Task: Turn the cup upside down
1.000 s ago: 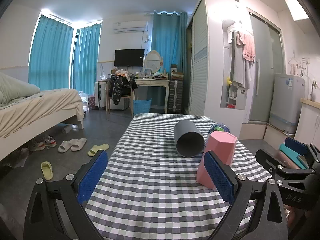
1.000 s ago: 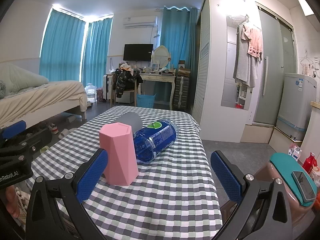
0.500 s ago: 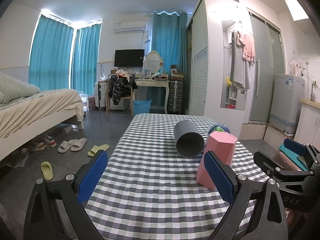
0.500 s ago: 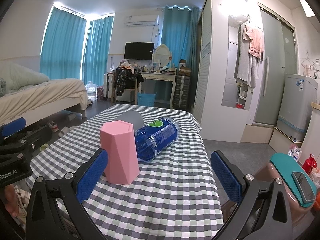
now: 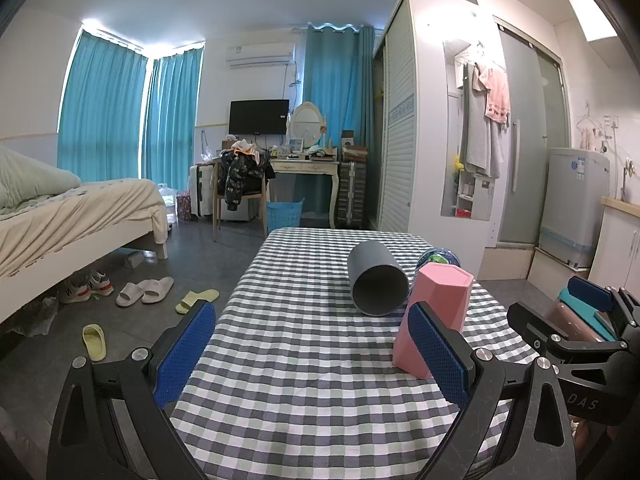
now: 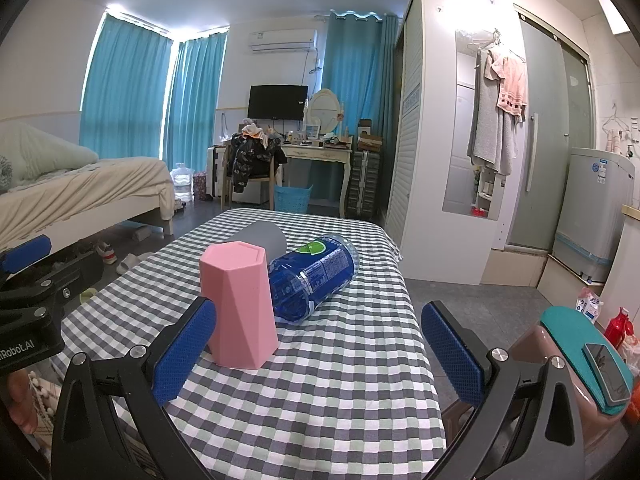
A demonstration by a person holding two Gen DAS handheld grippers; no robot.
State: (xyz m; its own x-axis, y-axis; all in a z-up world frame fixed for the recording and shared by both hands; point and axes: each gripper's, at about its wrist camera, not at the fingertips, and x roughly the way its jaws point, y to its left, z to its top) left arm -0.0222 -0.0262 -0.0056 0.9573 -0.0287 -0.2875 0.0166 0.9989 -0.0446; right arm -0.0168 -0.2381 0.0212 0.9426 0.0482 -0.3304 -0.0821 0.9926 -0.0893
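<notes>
A pink faceted cup (image 5: 434,312) stands on the checked tablecloth (image 5: 304,360) with its closed base up; it also shows in the right wrist view (image 6: 238,304). A grey cup (image 5: 376,282) lies on its side behind it, mouth toward the left camera, and is partly hidden in the right wrist view (image 6: 262,236). My left gripper (image 5: 312,354) is open and empty over the near table, the pink cup just beyond its right finger. My right gripper (image 6: 320,354) is open and empty, the pink cup just beyond its left finger.
A blue plastic bottle (image 6: 316,278) lies on its side beside the pink cup. The right gripper's body (image 5: 580,344) shows at the table's right edge. A pink stool with a phone (image 6: 592,364) stands right of the table. A bed (image 5: 76,216) is at left.
Both grippers have crept slightly forward toward the cups. Nothing on the table has moved.
</notes>
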